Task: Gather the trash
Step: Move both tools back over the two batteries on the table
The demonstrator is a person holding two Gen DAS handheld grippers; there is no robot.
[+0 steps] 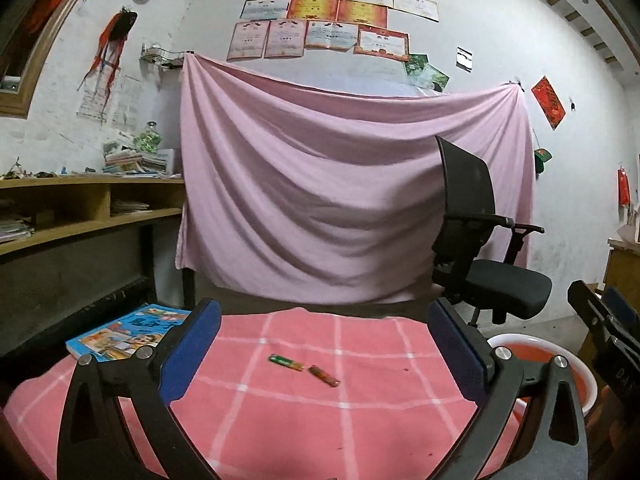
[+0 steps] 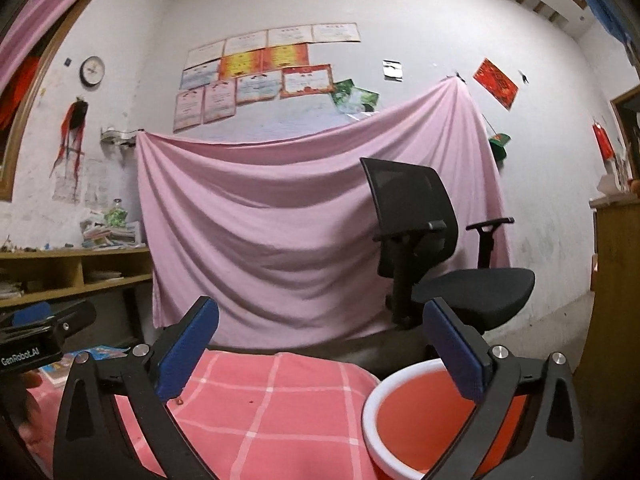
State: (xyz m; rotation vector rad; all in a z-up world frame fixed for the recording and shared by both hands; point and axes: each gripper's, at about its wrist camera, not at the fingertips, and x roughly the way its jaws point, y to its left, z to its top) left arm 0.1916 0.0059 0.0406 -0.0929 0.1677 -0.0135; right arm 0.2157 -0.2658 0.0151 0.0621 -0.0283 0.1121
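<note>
While both grippers are held above the pink checked cloth [image 1: 280, 420], the scene is laid out as follows.

Left gripper [image 1: 324, 344]: the jaws are spread wide and nothing is held between the blue pads [image 1: 188, 356].
Green wrapper [image 1: 285, 362]: seen lying flat on the cloth ahead of the left fingers, between their tips and nearer the left one.
Orange wrapper [image 1: 324, 375]: laid just beside the green one — its end close to it, whether touching cannot be told — slightly nearer the right finger.
Right gripper [image 2: 320, 348]: the jaws are likewise spread wide, with nothing gripped.
Red basin [image 2: 424, 412]: a white-rimmed basin is seen under the right finger of the right gripper, at the edge of the cloth; in the left view it is found beyond the right finger, partly hidden.
Picture book [image 1: 128, 332]: placed beyond the left finger of the left gripper, at the cloth's far corner.
Office chair [image 2: 436, 252]: stood beyond the fingers — in front of the pink sheet [image 2: 280, 220] hung on the wall.
</note>
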